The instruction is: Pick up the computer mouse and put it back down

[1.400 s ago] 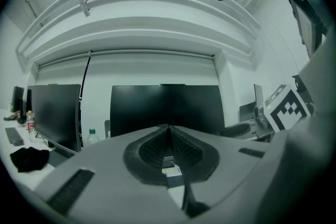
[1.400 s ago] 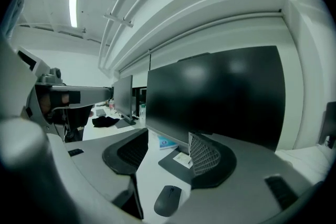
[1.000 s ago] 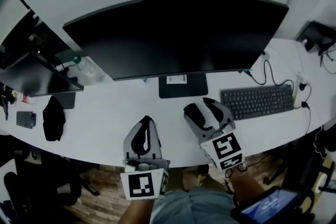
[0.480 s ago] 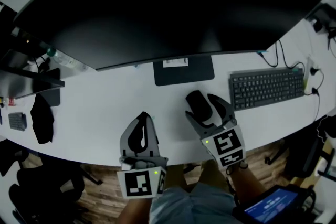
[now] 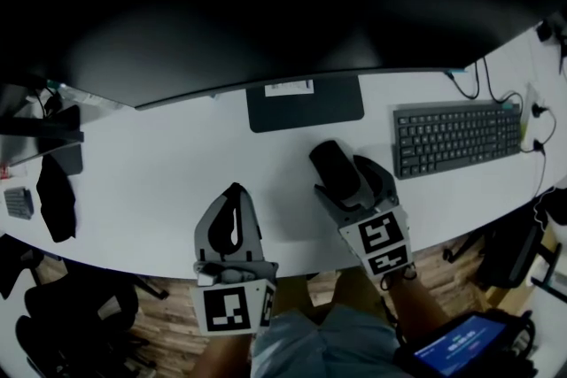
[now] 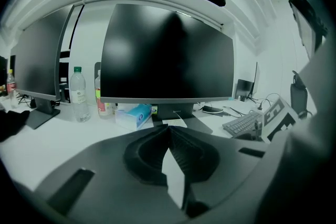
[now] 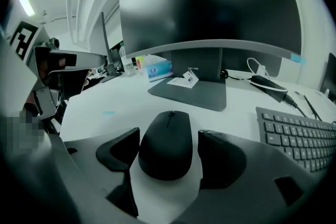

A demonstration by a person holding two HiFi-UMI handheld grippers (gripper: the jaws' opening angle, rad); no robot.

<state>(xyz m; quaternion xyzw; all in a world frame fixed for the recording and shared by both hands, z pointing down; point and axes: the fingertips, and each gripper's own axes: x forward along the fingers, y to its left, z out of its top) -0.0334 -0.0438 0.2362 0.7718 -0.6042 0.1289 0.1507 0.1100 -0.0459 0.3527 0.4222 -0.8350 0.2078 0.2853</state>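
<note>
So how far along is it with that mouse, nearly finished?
Nearly. The mouse lies on the desk, so lifting and setting down look done. In hand: the right tongs have just been opening, mouse between their jaws. Left: drawing them clear.

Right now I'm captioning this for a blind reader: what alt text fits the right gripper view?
A black mouse lies on the white desk between the open jaws of the right gripper, which have just been opening. Behind it stand a dark monitor and, at right, a keyboard.
</note>
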